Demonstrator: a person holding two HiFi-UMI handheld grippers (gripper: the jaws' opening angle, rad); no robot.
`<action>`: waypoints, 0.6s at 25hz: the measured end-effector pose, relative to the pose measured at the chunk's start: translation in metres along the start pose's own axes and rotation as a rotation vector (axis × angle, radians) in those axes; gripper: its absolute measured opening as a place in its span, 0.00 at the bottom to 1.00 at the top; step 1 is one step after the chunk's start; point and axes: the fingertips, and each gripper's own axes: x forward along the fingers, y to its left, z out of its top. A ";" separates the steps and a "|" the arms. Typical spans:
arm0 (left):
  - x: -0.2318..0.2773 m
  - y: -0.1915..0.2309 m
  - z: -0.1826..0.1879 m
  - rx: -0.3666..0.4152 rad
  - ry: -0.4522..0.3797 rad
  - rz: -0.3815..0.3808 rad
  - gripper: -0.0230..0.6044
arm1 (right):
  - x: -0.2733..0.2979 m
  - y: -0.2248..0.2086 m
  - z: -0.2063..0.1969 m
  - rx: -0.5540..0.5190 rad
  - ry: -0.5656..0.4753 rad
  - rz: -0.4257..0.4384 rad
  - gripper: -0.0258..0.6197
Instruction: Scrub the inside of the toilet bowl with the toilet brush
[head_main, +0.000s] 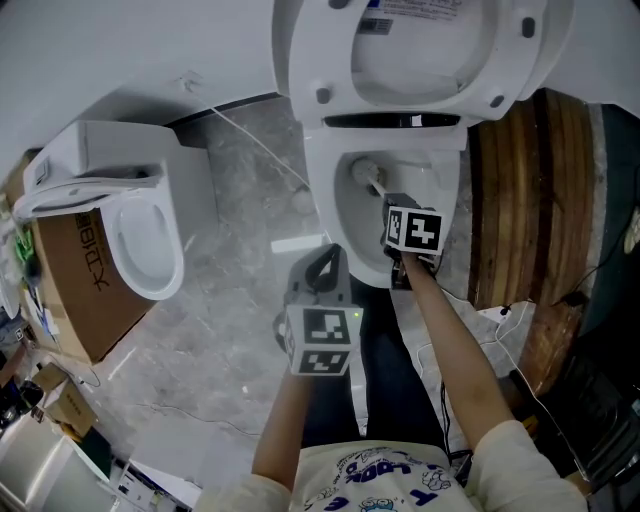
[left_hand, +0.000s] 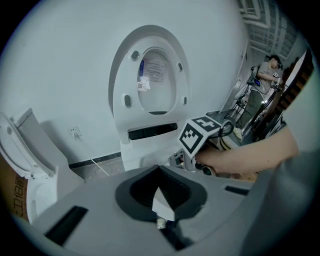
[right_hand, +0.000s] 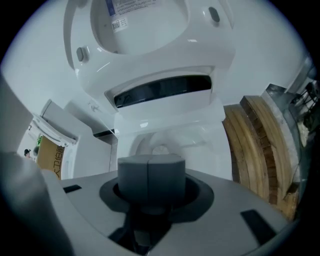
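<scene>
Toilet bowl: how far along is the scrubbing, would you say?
Done: the lid is up and the toilet brush is inside the toilet bowl. In hand: the right gripper grips its handle, the left gripper holds nothing. Left: the scrubbing itself; how much is clean I cannot tell.

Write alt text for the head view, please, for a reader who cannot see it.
The right gripper holds a toilet brush down in the open toilet bowl, its lid raised. The left gripper hangs over the grey floor; a second toilet stands at left.
</scene>
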 end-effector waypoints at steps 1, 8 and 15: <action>0.000 0.000 0.000 0.000 0.001 0.001 0.04 | -0.001 -0.003 0.007 0.007 -0.020 -0.006 0.30; -0.002 0.003 0.001 0.014 -0.004 0.002 0.04 | -0.013 -0.051 0.035 0.026 -0.091 -0.112 0.30; -0.001 0.004 0.000 0.008 -0.004 0.010 0.04 | -0.015 -0.064 0.028 0.106 -0.101 -0.099 0.30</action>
